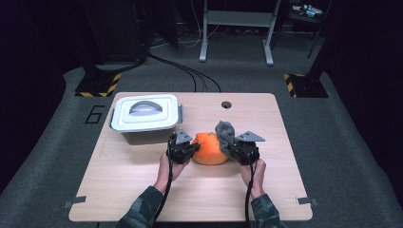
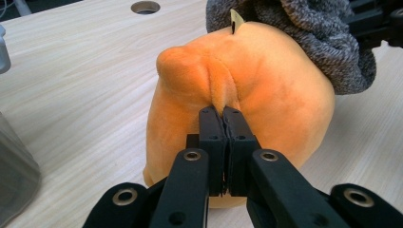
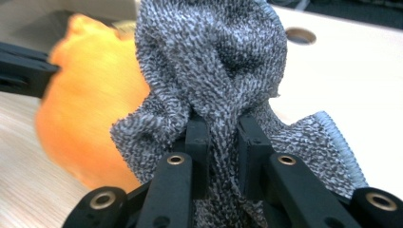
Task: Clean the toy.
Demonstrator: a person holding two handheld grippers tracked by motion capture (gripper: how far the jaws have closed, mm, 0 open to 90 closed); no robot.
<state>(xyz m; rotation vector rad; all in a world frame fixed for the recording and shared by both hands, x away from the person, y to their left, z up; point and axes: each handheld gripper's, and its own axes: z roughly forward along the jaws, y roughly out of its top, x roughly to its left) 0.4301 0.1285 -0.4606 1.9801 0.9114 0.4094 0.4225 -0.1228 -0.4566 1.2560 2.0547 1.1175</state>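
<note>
Table: occupies the centre and lower half of the high view, floor on all sides.
Lidded container: on the table, upper left of its top, left of centre frame.
Cable hole: in the table top near its far edge, right of the container.
Plush toy: on the table at frame centre, below and right of the container.
Knitted cloth: draped on the plush toy's upper right side, touching it.
Left gripper: against the plush toy's left side.
Right gripper: at the toy's right side, on the cloth.
Desk frame: on the floor beyond the table, top centre.
</note>
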